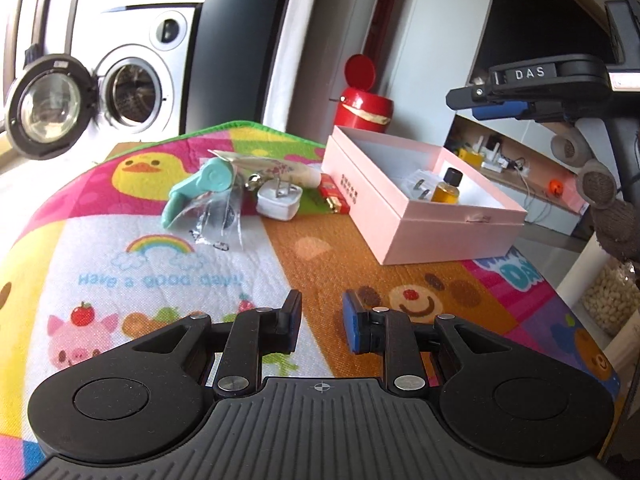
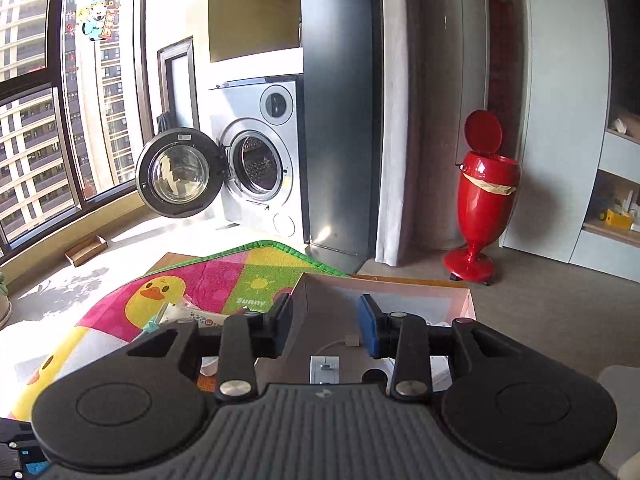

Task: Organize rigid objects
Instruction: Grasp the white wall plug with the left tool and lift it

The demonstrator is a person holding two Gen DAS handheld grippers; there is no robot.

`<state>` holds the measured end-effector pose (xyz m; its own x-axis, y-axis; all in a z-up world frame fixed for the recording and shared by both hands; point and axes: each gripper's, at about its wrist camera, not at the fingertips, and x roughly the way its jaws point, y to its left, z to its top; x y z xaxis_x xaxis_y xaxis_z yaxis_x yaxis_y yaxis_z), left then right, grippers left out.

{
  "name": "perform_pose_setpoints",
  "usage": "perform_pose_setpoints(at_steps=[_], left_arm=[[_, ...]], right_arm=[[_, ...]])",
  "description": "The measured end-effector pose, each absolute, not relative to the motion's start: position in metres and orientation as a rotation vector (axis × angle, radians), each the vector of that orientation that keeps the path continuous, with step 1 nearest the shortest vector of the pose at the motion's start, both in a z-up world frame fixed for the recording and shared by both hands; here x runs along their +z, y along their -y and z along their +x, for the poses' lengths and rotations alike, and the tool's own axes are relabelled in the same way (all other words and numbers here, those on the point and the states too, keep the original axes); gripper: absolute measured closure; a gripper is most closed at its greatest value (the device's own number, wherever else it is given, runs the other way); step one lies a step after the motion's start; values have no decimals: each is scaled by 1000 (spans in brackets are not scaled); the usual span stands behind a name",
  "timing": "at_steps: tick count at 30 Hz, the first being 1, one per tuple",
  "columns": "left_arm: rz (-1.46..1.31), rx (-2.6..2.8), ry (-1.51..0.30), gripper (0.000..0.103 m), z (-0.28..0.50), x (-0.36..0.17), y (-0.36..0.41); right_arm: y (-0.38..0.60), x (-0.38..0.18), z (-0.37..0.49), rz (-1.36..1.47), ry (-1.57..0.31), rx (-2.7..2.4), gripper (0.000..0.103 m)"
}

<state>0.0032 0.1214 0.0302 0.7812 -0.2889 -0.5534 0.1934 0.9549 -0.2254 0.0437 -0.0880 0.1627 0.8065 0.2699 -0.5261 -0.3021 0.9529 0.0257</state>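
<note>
Legible markings, by carrier:

The play mat (image 1: 100,248) carries pale blue lettering under a rainbow, reading "Have a good day!". Its green square (image 2: 256,284) near the far edge bears "Sunny" under a sun. At the mat's right edge, large blue letters (image 1: 512,270) are partly cut off, possibly "DAY".

The right gripper (image 1: 532,76) bears white letters "DAS".

The pink box (image 1: 416,220) has small dark characters on its wall, too small to read.
</note>
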Motion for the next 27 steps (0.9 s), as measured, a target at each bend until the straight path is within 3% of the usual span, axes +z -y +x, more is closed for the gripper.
perform_pose_setpoints(at_steps=[4,8,17,27], left_arm=[[-184,-210,-629,78,13,27,-134],[-190,-159,-613,78,23,28,-142],[-160,-202,-576,78,70,50,-141],[-86,-147,-654,78,148,31,-108]], right_arm=[[77,138,10,-156,-587,371,50],[73,107,-25,-241,-615,402,28],[77,69,-49,-248,-682,416,24],[70,53,-60,-262,-688,449,20]])
